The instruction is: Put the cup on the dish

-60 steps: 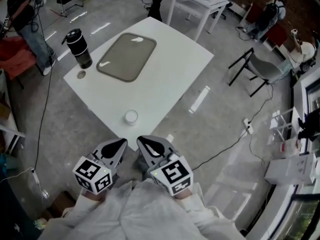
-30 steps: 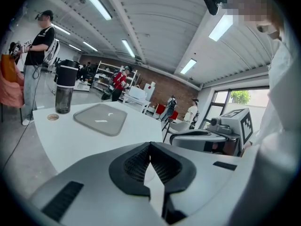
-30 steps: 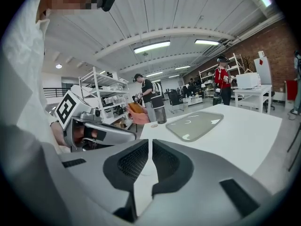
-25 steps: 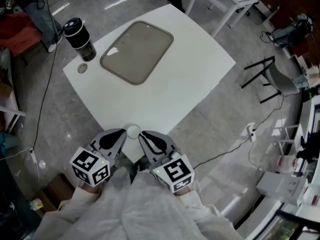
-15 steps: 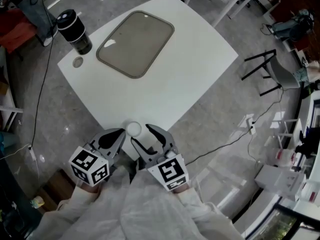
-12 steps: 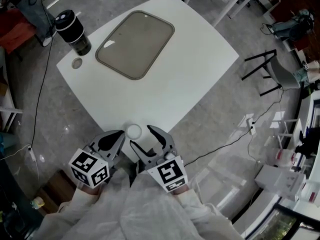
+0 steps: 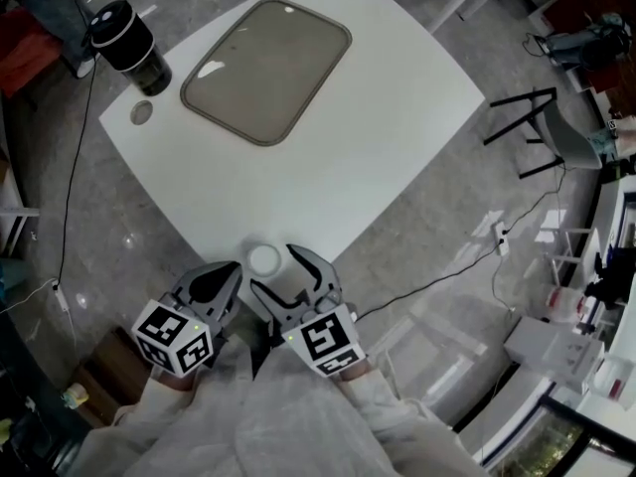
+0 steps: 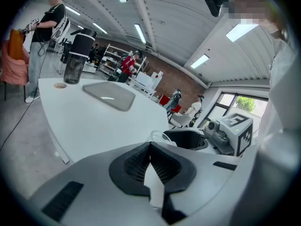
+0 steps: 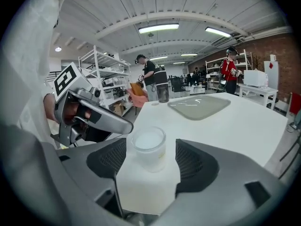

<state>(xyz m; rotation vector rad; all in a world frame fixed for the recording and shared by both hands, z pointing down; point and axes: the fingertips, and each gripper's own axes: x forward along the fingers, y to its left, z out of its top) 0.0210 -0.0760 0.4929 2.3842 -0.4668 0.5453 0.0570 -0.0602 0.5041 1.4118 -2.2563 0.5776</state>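
- Since approx 1 s ago, R gripper (image 9: 151, 164) jaws have just been opening. They were together then and are now spread wide, w/ the cup (image 9: 148, 147) standing btw them.
- Pads are clear of the cup on both sides, so no grip on it.
- Both grippers sit lower in head view vs a sec ago, closer to the table edge. Cup is in the same spot as before.
- L gripper (image 8: 150, 147) is closed, jaws meeting at the tip, empty.
- L gripper sits just beside R gripper on my left. Its nose is near the cup, and I can't tell if it touches.
- White sleeves (image 7: 298, 415) behind both grippers fill the bottom of head view.
- Cup: small, frosted white, upright, open top. It's on the table (image 7: 397, 117), right at the near edge.
- Table: white, square-ish w/ rounded corners, seen corner-on.
- Dish (image 7: 266, 68): grey, rounded rect., lying flat on the far half of the table. It's well apart from the cup, and the cup is not yet on it.
- Black tumbler (image 7: 124, 43) stands upright at the far-left corner, near the dish's left end.
- Small round disc (image 7: 142, 112) lies on the table just beside the tumbler.
- Black chair (image 7: 537, 127) stands off the table to the right, on grey floor.
- Cable (image 7: 447, 276) runs across the floor near the table's right corner.
- Gripper views show people standing in the background by shelving, too small for detail.
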